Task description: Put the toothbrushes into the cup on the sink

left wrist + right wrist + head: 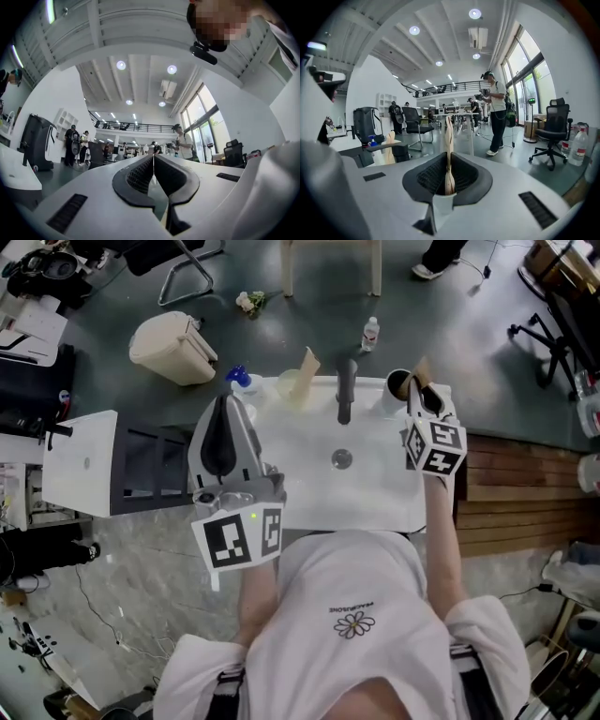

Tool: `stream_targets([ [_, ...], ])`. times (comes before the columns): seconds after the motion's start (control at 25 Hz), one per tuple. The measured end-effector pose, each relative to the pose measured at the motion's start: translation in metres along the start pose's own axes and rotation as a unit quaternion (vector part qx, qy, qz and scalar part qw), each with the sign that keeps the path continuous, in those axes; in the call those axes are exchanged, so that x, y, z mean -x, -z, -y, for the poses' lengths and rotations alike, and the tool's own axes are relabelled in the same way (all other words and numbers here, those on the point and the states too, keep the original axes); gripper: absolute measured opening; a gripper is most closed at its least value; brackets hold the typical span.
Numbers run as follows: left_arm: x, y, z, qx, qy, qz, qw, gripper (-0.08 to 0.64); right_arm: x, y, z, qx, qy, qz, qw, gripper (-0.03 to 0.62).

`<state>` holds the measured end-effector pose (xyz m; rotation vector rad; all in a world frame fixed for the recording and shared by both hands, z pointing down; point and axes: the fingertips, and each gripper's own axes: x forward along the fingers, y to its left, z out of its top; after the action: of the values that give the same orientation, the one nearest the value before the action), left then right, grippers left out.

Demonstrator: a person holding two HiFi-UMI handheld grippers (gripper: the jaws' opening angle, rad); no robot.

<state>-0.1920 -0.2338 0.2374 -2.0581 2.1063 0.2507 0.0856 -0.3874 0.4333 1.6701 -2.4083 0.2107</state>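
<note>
My right gripper [421, 395] hangs over the back right corner of the white sink [375, 493], shut on a pale wooden toothbrush [449, 140] that stands upright between its pads. The brush's tip [419, 369] pokes out beside a dark cup [397, 383] on the sink's rim. A second wooden toothbrush [307, 365] stands in a pale cup [289, 386] left of the faucet [346, 390]; it also shows as a toothbrush [389, 146] in the right gripper view. My left gripper [225, 407] hovers over the sink's left edge, shut with nothing between its pads [140, 176].
A blue-capped bottle [238, 379] stands at the sink's back left corner. A dark stand [150, 470] adjoins the sink on the left. On the floor behind are a beige bin [173, 348] and a small bottle [371, 334]. Wooden decking [516, 493] lies to the right.
</note>
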Motion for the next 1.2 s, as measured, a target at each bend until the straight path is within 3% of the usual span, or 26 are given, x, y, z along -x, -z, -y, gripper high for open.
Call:
stream_targets([
  [0.2,-0.001,-0.005,0.003,-0.004,0.004,0.006,1.0,0.021,-0.003,0.016,0.005,-0.006,0.013,-0.024,1.0,0.023],
  [0.44,-0.006,-0.005,0.005,0.017,0.009,0.001,0.9998,0.018,0.0,0.012,0.012,-0.009,0.03,-0.017,0.999,0.025],
  [0.48,-0.006,-0.006,0.006,0.016,0.011,0.003,0.9998,0.018,0.0,0.008,0.014,-0.014,0.032,-0.012,0.999,0.063],
  [0.56,-0.007,-0.008,0.009,0.014,0.014,0.005,0.9998,0.018,0.003,-0.002,0.018,-0.018,0.035,0.002,0.999,0.103],
  [0.88,-0.007,-0.01,0.021,0.007,0.027,0.014,0.9995,0.018,0.046,-0.077,0.021,0.022,0.056,0.118,0.991,0.107],
  [1.0,-0.008,-0.008,0.026,-0.004,0.034,0.012,0.9993,0.018,0.072,-0.104,0.006,0.048,0.046,0.162,0.985,0.107],
  [1.2,-0.012,0.016,0.045,-0.02,0.059,-0.012,0.998,0.018,0.104,-0.118,-0.033,0.063,-0.008,0.185,0.981,0.08],
])
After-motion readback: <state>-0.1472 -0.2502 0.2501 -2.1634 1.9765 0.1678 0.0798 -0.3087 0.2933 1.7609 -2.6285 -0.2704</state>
